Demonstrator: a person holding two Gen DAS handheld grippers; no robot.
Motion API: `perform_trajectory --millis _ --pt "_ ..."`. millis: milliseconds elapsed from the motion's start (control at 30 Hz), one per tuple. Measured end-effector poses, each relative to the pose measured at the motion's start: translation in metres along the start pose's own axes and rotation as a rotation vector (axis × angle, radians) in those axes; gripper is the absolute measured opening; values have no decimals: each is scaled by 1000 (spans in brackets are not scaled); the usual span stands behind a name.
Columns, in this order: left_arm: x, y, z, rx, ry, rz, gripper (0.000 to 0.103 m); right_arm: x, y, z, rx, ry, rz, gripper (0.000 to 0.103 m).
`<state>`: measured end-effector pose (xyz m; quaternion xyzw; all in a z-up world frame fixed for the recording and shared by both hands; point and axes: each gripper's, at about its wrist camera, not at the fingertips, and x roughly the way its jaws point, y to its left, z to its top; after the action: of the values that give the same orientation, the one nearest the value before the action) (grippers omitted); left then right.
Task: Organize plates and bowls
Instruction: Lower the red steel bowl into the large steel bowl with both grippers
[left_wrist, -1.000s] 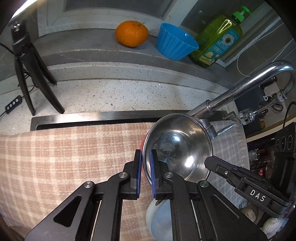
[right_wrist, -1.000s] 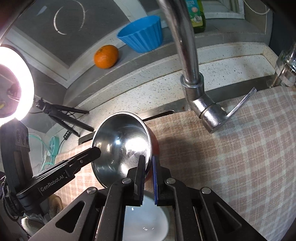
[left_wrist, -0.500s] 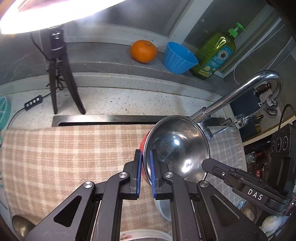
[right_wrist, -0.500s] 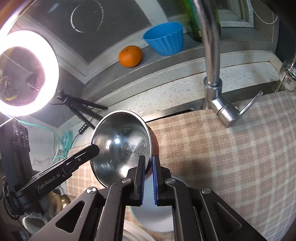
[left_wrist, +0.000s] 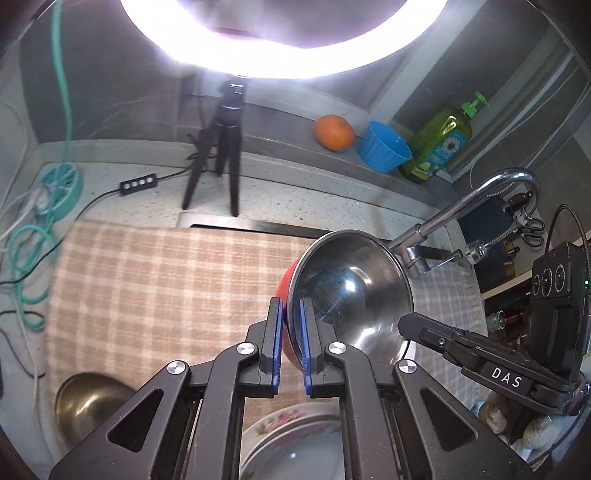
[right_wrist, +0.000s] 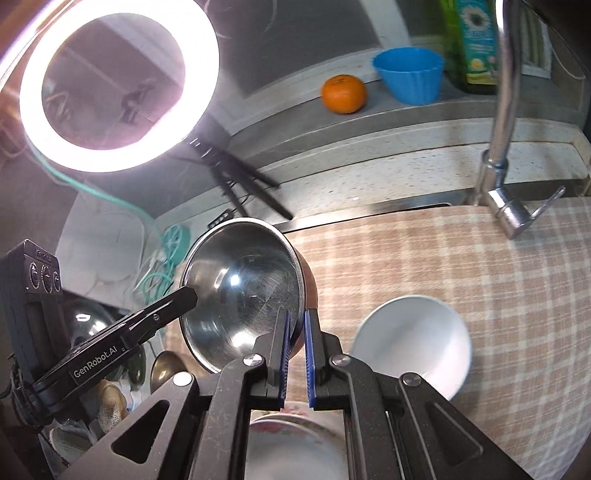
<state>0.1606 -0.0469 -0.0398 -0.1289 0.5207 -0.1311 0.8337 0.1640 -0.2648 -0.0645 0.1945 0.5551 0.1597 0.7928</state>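
A steel bowl (left_wrist: 354, 291) with a red outside is held in the air between both grippers. My left gripper (left_wrist: 291, 332) is shut on its left rim. My right gripper (right_wrist: 296, 341) is shut on its right rim (right_wrist: 301, 291). The bowl (right_wrist: 243, 291) hangs above the checked cloth (left_wrist: 166, 288). A white bowl (right_wrist: 413, 339) lies on the cloth below and to the right. A flowered plate (left_wrist: 295, 443) lies under the grippers and also shows in the right wrist view (right_wrist: 291, 443). A brass-coloured bowl (left_wrist: 88, 402) sits at the lower left.
The tap (left_wrist: 480, 199) stands right of the held bowl; its spout (right_wrist: 506, 92) is close in the right wrist view. A ring light (right_wrist: 110, 85) on a tripod (left_wrist: 221, 147) stands behind. An orange (left_wrist: 334, 132), blue cup (left_wrist: 384, 147) and soap bottle (left_wrist: 439, 144) sit on the ledge.
Both grippers have lifted the steel bowl and pulled back from the ledge. The white bowl, the flowered plate and the brass-coloured bowl have come into view below.
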Motion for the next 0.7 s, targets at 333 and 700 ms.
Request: perform_trajectory --millis 333,700 --pt "-48 54 -39 -91 -43 46 7 21 61 -35 -99 65 66 7" --pt "-75 110 -84 -208 -49 101 7 53 121 -73 -219 162 107 7"
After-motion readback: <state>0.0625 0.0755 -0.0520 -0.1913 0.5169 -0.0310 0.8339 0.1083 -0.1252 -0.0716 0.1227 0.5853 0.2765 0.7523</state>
